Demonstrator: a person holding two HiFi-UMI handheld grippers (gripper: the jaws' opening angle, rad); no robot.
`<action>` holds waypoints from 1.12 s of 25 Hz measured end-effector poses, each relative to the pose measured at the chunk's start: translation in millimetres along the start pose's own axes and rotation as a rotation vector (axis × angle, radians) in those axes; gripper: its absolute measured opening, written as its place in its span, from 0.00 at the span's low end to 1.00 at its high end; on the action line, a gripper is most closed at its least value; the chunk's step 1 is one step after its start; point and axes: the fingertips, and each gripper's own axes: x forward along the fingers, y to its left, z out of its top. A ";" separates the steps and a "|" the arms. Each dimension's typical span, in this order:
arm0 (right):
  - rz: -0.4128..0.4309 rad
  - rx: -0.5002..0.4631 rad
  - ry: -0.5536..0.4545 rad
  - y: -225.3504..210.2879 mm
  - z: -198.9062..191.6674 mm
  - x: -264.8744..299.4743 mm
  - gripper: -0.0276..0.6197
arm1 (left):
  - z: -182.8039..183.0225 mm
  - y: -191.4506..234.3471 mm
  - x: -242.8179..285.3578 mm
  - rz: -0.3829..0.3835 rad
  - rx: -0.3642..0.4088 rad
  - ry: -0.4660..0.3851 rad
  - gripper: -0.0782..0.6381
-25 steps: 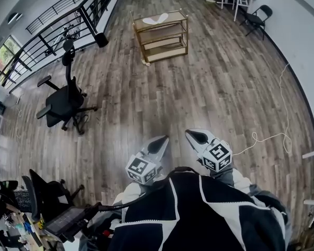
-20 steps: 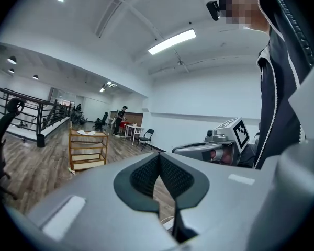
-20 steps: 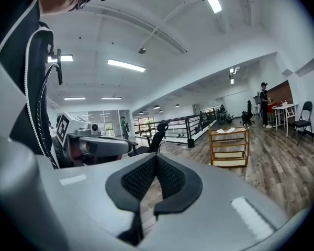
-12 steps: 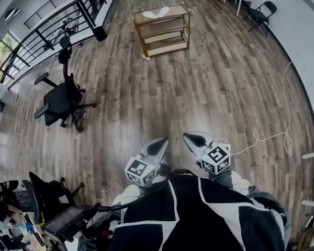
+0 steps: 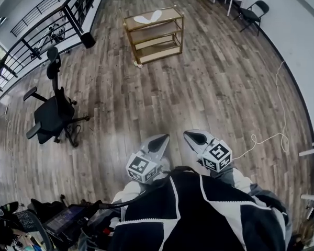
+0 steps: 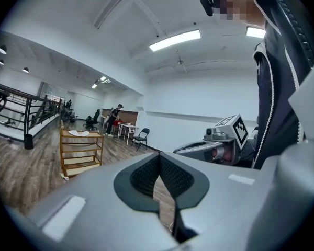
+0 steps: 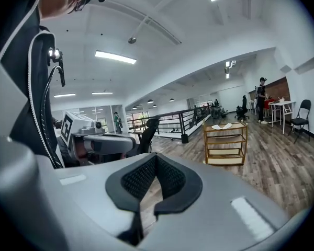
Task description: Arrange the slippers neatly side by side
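Two white slippers [image 5: 146,19] lie on the top shelf of a gold rack [image 5: 170,42] far across the wooden floor; they are also seen in the left gripper view as slippers [image 6: 78,133] and in the right gripper view as slippers [image 7: 221,126]. My left gripper [image 5: 159,140] and right gripper [image 5: 193,136] are held side by side close to the person's body, pointing toward the rack. Both are shut with nothing between the pads. The left gripper [image 6: 158,161] shows closed jaws, and so does the right gripper [image 7: 156,163].
A black office chair [image 5: 49,116] stands at the left by a black railing [image 5: 52,20]. A white cable [image 5: 267,137] trails on the floor at the right. A folding chair [image 5: 249,15] and a table stand far right. A small object [image 5: 138,64] lies beside the rack. A person [image 6: 115,118] stands far off.
The office chair and the cluttered desk have slid toward the lower left of the head view as the person moved forward. Both grippers stayed shut and side by side.
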 end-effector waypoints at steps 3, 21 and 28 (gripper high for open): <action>-0.023 0.014 -0.015 -14.7 18.6 32.8 0.05 | 12.4 39.4 6.4 -0.019 -0.004 -0.009 0.13; -0.088 0.014 -0.038 -75.7 61.7 152.7 0.05 | 21.1 175.3 49.2 -0.098 -0.061 -0.009 0.13; -0.061 0.011 -0.009 -116.4 70.6 177.4 0.05 | 24.7 206.2 80.0 -0.067 -0.095 -0.022 0.13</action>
